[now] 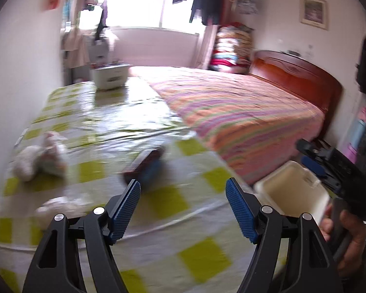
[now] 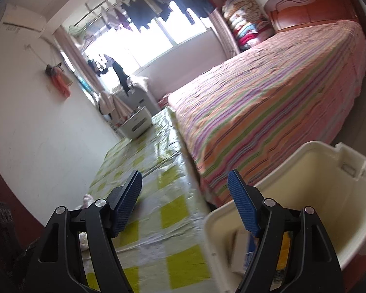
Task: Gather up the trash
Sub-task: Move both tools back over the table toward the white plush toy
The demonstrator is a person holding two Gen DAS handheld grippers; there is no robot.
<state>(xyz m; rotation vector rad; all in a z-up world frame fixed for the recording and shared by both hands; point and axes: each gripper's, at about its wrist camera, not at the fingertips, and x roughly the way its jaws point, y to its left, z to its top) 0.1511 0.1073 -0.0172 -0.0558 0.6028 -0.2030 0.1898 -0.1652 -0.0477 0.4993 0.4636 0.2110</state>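
On the green-and-white checked table [image 1: 205,254] lie crumpled white tissues [image 1: 41,156], with another wad [image 1: 61,205] nearer to me. A dark red and blue packet [image 1: 146,168], blurred, lies just beyond the left finger of my left gripper [image 1: 183,195], which is open and empty. A cream trash bin [image 1: 288,185] stands at the table's right edge. My right gripper [image 2: 184,190] is open and empty, its right finger over the bin [image 2: 317,190], which holds paper and card scraps [image 2: 239,251]. In the left wrist view the right gripper [image 1: 307,153] is held by a hand [image 1: 346,234].
A white basket [image 1: 109,75] stands at the table's far end. A bed with a striped cover [image 1: 231,112] and red headboard [image 1: 292,78] runs along the table's right side. A white wall borders the left. Hanging clothes fill the bright window behind.
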